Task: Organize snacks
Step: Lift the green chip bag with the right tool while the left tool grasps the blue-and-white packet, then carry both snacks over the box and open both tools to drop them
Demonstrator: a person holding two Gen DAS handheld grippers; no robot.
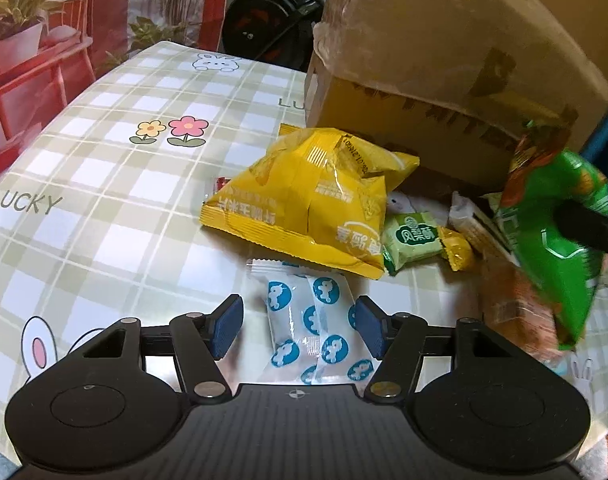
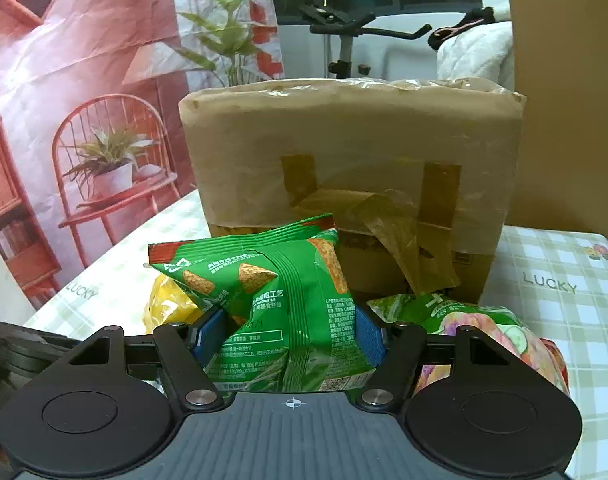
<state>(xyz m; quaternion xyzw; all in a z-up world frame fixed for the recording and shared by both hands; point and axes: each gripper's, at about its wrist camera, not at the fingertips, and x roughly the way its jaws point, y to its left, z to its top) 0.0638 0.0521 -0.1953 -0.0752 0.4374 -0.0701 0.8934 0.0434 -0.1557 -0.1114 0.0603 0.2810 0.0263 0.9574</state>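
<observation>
the left wrist camera looks down from close above the green checked tablecloth. the right wrist camera sits lower and faces the taped brown cardboard box from near. both views show that box and the green crinkly chip bag.

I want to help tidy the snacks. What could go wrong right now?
The right tongs pinch the puffy green chip bag; squeezing harder could crush the chips. The left tongs straddle two white candy packets and might grab both or drop one.
</observation>
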